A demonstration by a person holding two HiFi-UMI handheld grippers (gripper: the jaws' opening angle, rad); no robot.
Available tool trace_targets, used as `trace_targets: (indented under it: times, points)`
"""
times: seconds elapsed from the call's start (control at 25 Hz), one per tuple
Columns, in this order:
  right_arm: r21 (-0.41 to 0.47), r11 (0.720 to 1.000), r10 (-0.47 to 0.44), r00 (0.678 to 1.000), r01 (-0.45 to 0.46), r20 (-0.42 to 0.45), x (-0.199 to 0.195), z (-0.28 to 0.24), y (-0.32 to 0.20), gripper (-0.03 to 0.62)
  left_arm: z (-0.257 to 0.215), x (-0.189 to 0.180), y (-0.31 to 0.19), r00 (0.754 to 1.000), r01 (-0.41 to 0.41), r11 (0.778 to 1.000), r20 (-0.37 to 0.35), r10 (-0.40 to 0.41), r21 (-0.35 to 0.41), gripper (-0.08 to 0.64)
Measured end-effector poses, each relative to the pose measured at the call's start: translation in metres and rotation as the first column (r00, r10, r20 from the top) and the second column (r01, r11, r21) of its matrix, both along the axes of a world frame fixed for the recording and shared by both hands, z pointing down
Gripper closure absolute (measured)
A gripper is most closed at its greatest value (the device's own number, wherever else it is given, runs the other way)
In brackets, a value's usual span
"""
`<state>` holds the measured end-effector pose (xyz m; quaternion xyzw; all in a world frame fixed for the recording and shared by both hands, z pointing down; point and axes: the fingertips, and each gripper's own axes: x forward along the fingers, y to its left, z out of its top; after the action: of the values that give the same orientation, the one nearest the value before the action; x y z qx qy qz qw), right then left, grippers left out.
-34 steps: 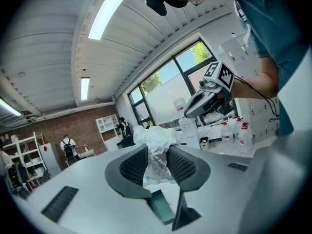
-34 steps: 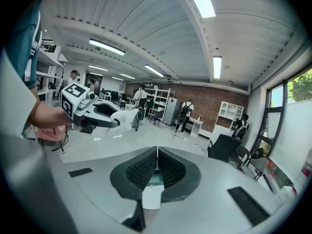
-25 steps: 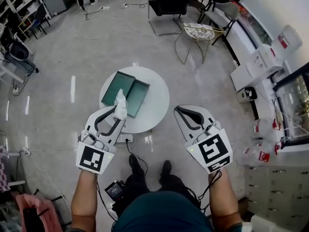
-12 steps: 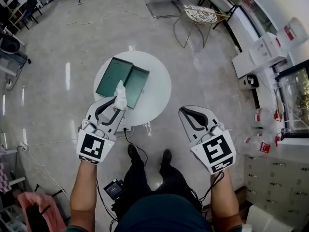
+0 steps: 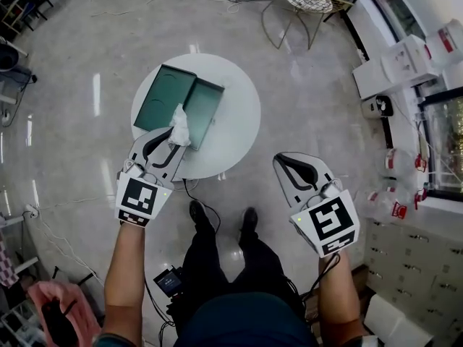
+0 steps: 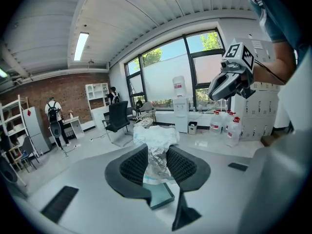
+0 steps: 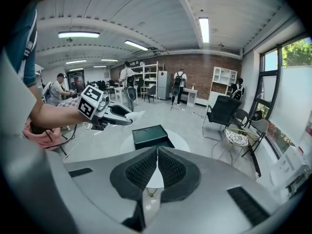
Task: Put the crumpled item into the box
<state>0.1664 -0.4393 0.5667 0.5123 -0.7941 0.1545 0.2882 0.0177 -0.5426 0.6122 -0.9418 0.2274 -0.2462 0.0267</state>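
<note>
Since a second ago both grippers have sunk, and the left one has brought the crumpled item (image 5: pixel 179 126) in over the round white table (image 5: pixel 235 121). The item is a white, creased wad with faint print. It stands up out of the left gripper (image 5: pixel 176 140), whose fingers pinch its lower part. In the head view it overlaps the near edge of the open dark green box (image 5: pixel 163 96). The right gripper (image 5: pixel 286 163) hangs beside the table, its fingers pressed together on nothing.
</note>
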Motion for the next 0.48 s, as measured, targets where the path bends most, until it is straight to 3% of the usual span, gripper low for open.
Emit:
trace_targets:
  times: [0.48]
  points:
    - [-0.070,0.997,-0.017,1.000,0.019,0.024,0.002,0.074,-0.021,0.554,0.112,0.016,-0.038,0.996,0.034,0.992,0.087,-0.023,-0.118,0.428]
